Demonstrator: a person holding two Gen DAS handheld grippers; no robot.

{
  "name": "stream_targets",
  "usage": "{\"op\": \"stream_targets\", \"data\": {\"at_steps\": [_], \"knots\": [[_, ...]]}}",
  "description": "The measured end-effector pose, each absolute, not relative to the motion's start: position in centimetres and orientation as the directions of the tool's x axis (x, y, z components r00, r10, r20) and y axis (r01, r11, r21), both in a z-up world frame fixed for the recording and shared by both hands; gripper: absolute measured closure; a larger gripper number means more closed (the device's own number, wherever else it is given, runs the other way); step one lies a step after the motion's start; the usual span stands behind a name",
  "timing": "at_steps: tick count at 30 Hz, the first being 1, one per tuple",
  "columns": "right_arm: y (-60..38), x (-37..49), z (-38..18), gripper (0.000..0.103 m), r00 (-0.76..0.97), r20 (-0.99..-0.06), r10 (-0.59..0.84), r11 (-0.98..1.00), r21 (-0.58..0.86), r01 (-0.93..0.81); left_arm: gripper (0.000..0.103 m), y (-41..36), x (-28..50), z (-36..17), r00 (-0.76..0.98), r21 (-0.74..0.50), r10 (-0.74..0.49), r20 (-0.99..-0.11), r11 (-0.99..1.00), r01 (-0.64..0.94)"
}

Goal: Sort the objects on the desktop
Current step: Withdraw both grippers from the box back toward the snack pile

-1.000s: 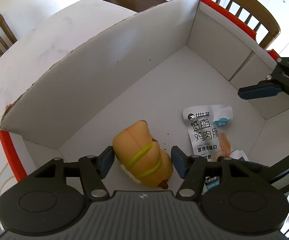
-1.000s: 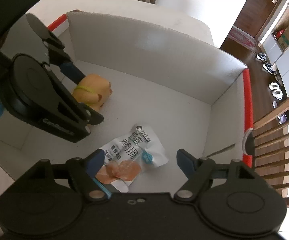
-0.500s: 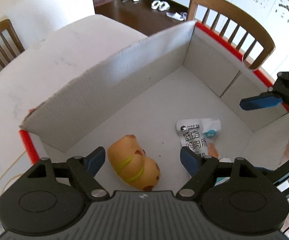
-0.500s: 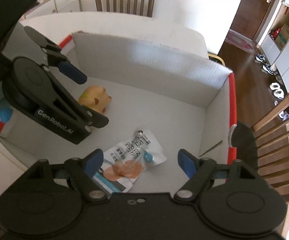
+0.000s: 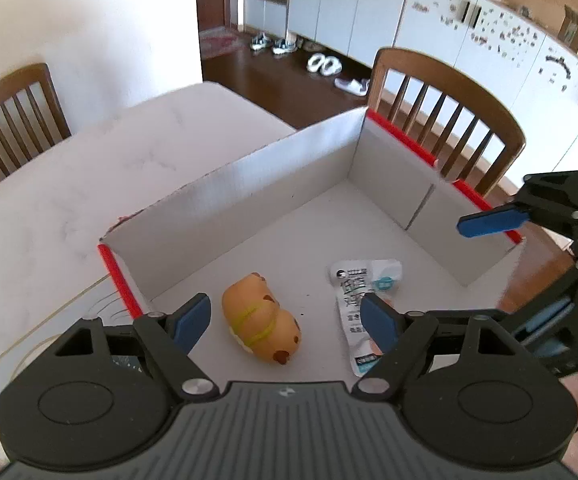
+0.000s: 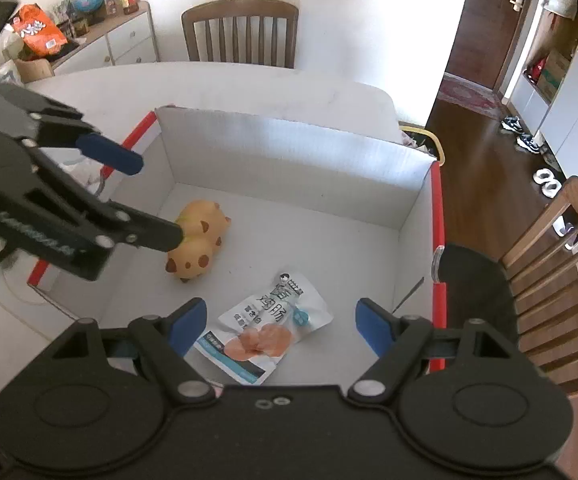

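2 things lie on the floor of the white cardboard box (image 5: 249, 184): an orange capybara toy (image 5: 261, 320) at left and a snack packet (image 6: 267, 330) beside it, apart. Only the right wrist view shows the packet's whole printed face; the left view hides its lower end. The left gripper (image 5: 287, 318) and right gripper (image 6: 279, 326) both gape wide, holding nothing. Since 1 second ago both have lifted clear, and the toy now looks smaller and is no longer bracketed by the left fingers.

The left gripper (image 5: 285, 320) now sits higher and spread wider, its fingers (image 5: 191, 320) clear of the orange toy (image 5: 261, 320), which lies below between them.
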State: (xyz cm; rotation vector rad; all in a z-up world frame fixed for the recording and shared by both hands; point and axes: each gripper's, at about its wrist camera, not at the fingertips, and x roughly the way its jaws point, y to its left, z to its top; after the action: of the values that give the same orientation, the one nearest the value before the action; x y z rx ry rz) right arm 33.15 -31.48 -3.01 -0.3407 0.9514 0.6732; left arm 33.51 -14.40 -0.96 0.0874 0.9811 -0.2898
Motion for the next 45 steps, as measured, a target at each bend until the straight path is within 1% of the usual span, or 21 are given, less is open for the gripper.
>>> {"op": "stream_targets", "data": {"at_steps": [12,24,32,45], "knots": [[-31.1,30.5,-1.7,0.021,0.444,-0.800,0.404,0.751,0.013,-0.660,0.021,-13.0,28.0,2.2,0.624,-0.071,-0.207,-0.754,0.969,0.235],[-29.3,27.2,-0.3,0.021,0.504,-0.765,0.401,0.779,-0.004,-0.627,0.021,-9.8,23.2,4.0,0.682,-0.057,-0.189,-0.706,0.976,0.211],[-27.3,24.8,0.6,0.021,0.520,-0.752,0.406,0.800,0.018,-0.600,0.021,-7.1,20.1,4.2,0.700,-0.056,-0.189,-0.689,0.977,0.208],[-23.2,20.3,1.4,0.021,0.537,-0.740,0.406,0.821,0.038,-0.569,0.021,-2.9,15.7,3.3,0.692,-0.076,-0.218,-0.688,0.970,0.231]]}}
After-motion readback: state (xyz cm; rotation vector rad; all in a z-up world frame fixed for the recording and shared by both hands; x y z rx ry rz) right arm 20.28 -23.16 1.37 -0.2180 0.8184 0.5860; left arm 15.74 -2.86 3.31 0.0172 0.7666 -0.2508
